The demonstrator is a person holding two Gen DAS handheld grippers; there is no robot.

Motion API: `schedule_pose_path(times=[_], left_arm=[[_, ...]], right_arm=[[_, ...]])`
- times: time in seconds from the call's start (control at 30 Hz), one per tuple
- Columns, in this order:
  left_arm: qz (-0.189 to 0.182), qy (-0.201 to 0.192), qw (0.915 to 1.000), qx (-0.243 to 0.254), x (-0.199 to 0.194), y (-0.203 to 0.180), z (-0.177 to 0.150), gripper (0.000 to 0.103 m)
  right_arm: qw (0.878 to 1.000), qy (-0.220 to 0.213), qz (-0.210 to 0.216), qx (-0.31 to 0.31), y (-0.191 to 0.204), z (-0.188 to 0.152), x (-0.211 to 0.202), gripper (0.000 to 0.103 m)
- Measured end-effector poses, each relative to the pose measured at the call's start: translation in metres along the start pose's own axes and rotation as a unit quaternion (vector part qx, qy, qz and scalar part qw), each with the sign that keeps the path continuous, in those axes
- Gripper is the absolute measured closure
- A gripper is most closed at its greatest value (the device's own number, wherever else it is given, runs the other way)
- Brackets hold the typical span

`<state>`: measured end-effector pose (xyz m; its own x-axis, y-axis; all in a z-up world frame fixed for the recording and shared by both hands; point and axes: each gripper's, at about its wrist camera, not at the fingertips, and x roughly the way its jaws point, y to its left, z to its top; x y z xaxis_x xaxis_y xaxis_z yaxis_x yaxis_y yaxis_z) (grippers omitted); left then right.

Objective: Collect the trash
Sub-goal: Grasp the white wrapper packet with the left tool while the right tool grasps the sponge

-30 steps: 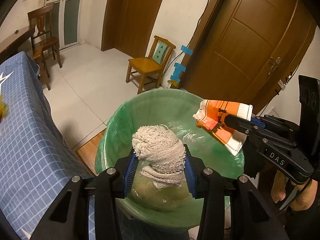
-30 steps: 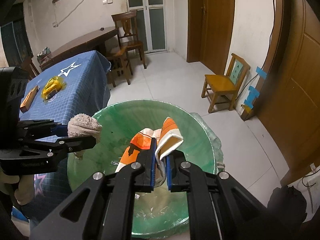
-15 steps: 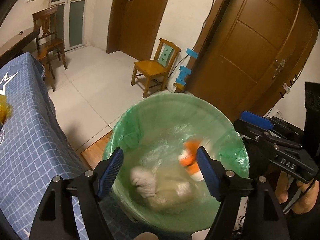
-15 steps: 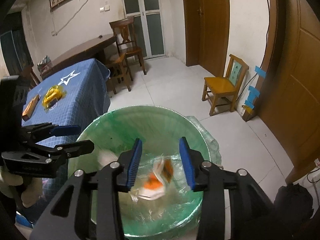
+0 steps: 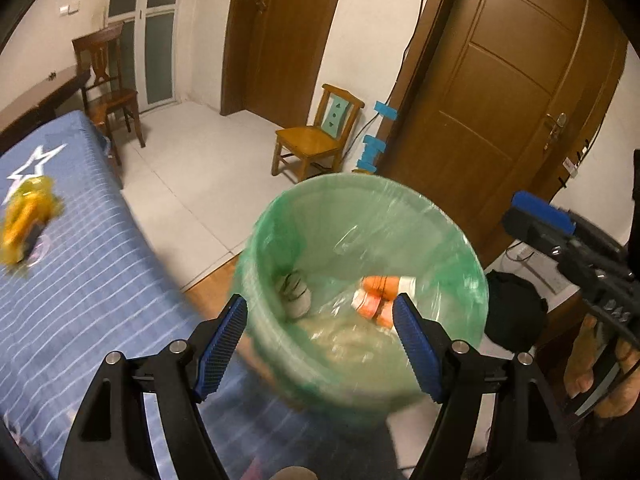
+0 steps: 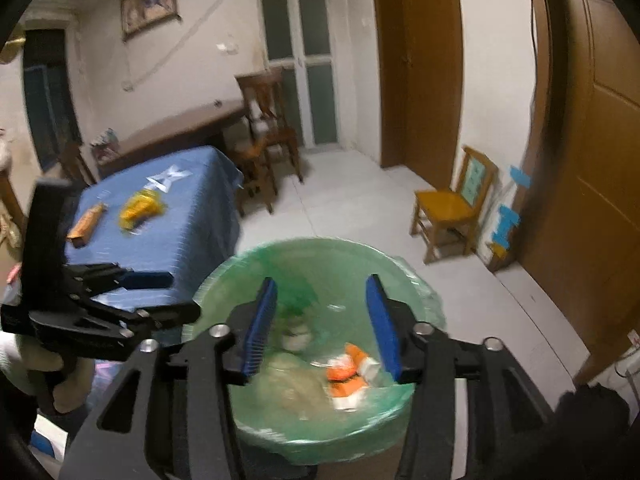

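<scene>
Green plastic lines the bin, and two pieces of trash already lie at its bottom: a balled-up greyish cloth toward the table side and a crumpled orange-and-white wrapper beside it, the two close but seemingly apart. Under them sits a pale, bulky lump I cannot identify through the blur.

Both tools hang over the rim with nothing in them. The left gripper has its blue pads spread wide, and the right gripper has just been opening its jaws, with only air between them and the wrapper lying well below. So this round of dropping looks finished.

What is left, I would judge, sits on the blue-clothed table next to the bin: a yellow crinkly packet near the white star, and a flat orange-brown packet just beside it, toward the table's far edge. Neither is touched by anything right now. From where I stand those two seem the obvious next pickups, so roughly half of what is visible is collected. Whether more litter lies beyond the table's near end, the views do not show.
</scene>
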<state>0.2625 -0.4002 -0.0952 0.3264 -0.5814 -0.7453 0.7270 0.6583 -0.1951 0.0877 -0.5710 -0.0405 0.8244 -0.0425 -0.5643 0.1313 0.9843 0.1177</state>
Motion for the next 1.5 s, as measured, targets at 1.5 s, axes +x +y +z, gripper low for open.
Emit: schedule_pose_path(times=[1.5], left_arm=[[0.216,-0.037,0.9653,-0.143,-0.238,0.214,-0.215,0.064]], right_arm=[[0.952,0.074,0.275,-0.109,0.285,-0.041,0.052,0.049]])
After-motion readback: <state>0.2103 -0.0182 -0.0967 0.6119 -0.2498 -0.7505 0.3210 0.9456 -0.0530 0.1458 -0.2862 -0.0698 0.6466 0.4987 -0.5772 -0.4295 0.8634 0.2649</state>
